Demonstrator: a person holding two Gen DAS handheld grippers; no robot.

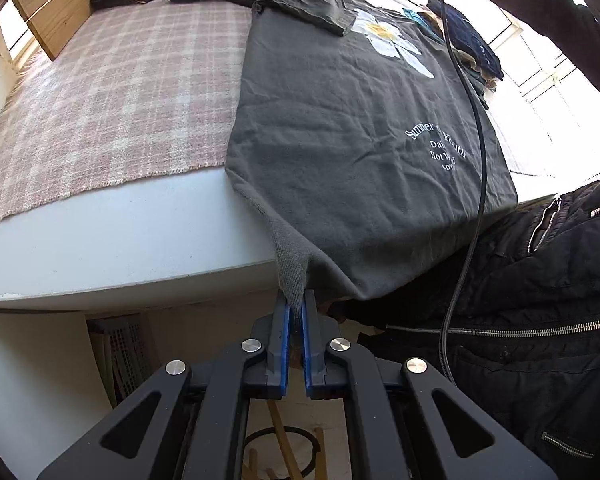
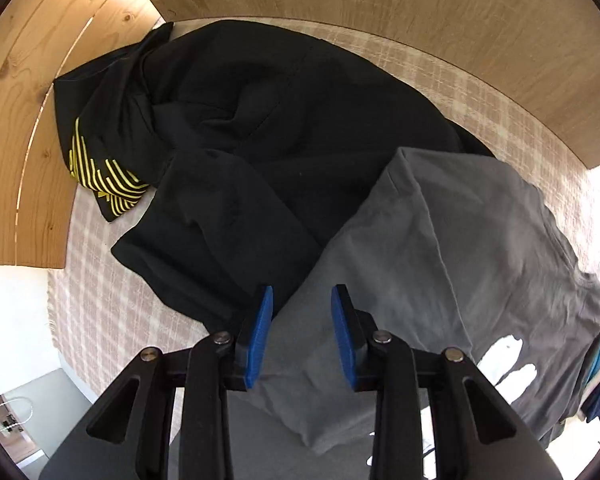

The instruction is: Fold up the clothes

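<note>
A grey T-shirt [image 1: 340, 120] with a white flower print and white lettering lies spread on the plaid blanket [image 1: 112, 96], its hem hanging over the table's front edge. My left gripper [image 1: 296, 312] is shut on the hem's corner, below the table edge. In the right wrist view the same grey T-shirt [image 2: 460, 264] has a sleeve folded inward. My right gripper [image 2: 302, 304] hovers open over the shirt's far end, nothing between its blue pads.
A crumpled black garment with yellow stripes [image 2: 236, 128] lies at the far end against a wooden board [image 2: 40, 128]. A stack of folded clothes [image 1: 472, 52] sits at the right. A person in a black zipped jacket [image 1: 532, 300] stands close on the right; a cable [image 1: 472, 120] hangs across the shirt.
</note>
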